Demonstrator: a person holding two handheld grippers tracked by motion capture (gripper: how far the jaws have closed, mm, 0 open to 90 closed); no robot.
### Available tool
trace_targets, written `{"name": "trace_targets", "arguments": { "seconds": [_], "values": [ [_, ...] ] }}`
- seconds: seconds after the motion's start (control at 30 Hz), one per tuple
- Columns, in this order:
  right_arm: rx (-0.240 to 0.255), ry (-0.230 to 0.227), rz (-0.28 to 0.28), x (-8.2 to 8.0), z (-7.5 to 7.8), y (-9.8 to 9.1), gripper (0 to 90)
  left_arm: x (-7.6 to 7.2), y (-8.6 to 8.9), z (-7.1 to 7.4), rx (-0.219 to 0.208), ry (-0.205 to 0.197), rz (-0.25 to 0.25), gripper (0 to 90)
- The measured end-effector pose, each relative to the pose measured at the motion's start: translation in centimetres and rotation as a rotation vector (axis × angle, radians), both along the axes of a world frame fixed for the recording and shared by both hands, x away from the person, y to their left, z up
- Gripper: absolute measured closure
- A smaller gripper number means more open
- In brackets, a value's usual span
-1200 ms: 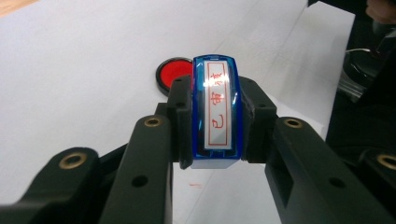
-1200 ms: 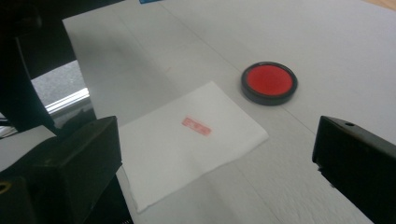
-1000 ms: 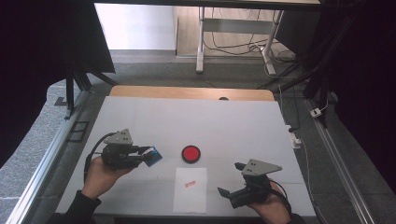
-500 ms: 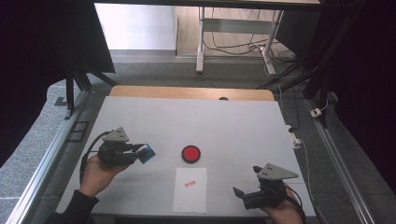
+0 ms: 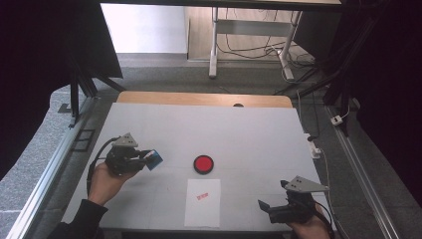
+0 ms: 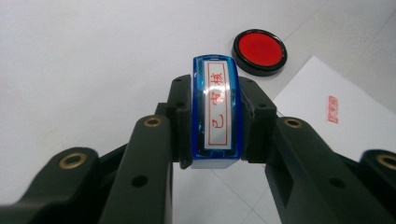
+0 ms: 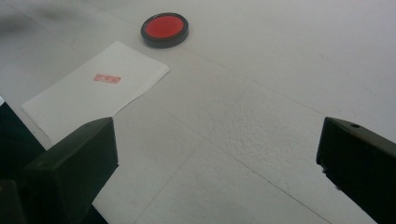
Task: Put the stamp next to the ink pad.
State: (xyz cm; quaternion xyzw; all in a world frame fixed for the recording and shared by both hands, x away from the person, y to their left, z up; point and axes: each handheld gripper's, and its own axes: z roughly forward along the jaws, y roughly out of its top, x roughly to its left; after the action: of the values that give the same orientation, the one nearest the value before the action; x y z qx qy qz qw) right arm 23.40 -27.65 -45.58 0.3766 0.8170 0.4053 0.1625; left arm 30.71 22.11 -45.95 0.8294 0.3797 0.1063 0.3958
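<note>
My left gripper (image 5: 148, 159) is shut on a blue stamp (image 5: 155, 159) at the table's left, its tip pointing toward the centre. In the left gripper view the stamp (image 6: 215, 112) shows its red-lettered face, clamped between both jaws. A round red ink pad (image 5: 203, 164) in a black case lies mid-table. In front of it lies a white paper sheet (image 5: 202, 211) with one red stamp mark (image 5: 201, 195). My right gripper (image 5: 266, 206) hovers open at the front right, nothing between its jaws (image 7: 217, 154); the ink pad (image 7: 164, 28) and sheet (image 7: 93, 88) lie beyond it.
The white tabletop (image 5: 239, 129) has a wooden strip (image 5: 199, 98) along its far edge. Metal rails run down both sides of the table. A white cable plug (image 5: 314, 149) hangs at the right edge. Dark curtains stand left and right.
My right gripper has drawn away from the paper, to the right and toward the front edge. The left gripper, still holding the stamp, has shifted slightly left.
</note>
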Motion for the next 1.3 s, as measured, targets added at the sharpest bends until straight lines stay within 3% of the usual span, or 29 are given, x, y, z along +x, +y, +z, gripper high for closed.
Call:
{"name": "trace_targets", "arguments": {
  "seconds": [0.4, 1.03, 1.3],
  "values": [
    [-0.014, 0.011, 0.001, 0.1, -0.1, 0.0, 0.0, 1.9, -1.1, -1.7, 0.043, 0.04, 0.016, 69.6],
    [-0.037, 0.015, 0.015, 0.1, -0.1, 0.3, 0.0, 3.0, -1.6, -4.3, 0.141, 0.085, 0.045, 69.5],
    [-0.044, 0.017, 0.02, 0.1, -0.2, 0.3, 0.0, 3.1, -1.7, -4.6, 0.148, 0.097, 0.053, 64.7]
  ]
}}
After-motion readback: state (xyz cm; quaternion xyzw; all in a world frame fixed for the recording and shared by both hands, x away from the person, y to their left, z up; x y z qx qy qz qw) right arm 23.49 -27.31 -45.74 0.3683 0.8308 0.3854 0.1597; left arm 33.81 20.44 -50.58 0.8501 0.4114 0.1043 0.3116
